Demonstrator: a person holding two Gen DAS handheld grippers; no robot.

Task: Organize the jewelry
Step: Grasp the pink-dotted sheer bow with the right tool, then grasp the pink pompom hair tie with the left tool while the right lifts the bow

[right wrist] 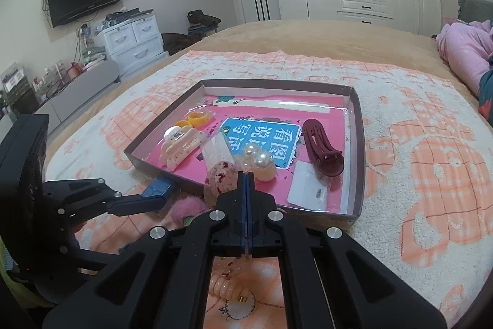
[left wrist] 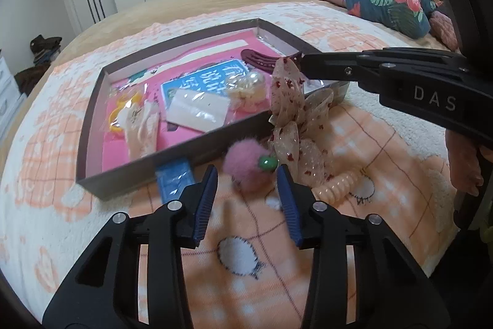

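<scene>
Jewelry and hair accessories lay partly inside a shallow grey tray on the bed's orange-and-white blanket, partly on the blanket just outside the tray's near wall.

Left wrist view. My left gripper stood with its jaws apart around a pink pom-pom bearing a green bead; I could not tell whether the blue pads touched its fluff. A blue card lay against the tray wall beside the left pad. My right gripper entered from the right, its tips closed on a sheer ribbon bow with red specks, which hung from them over the tray's near corner. A peach spiral hair tie lay on the blanket below the bow. Inside the tray I saw a cream claw clip, a clear packet, a pearl ornament and a maroon clip.

Right wrist view. My right gripper showed its jaws pressed together, with the speckled bow bunched at the tips. The tray held yellow rings, the cream claw clip, the pearl ornament, the maroon clip and a white packet. My left gripper reached in at the left, over the pom-pom. The spiral tie lay beneath my right gripper's body.
</scene>
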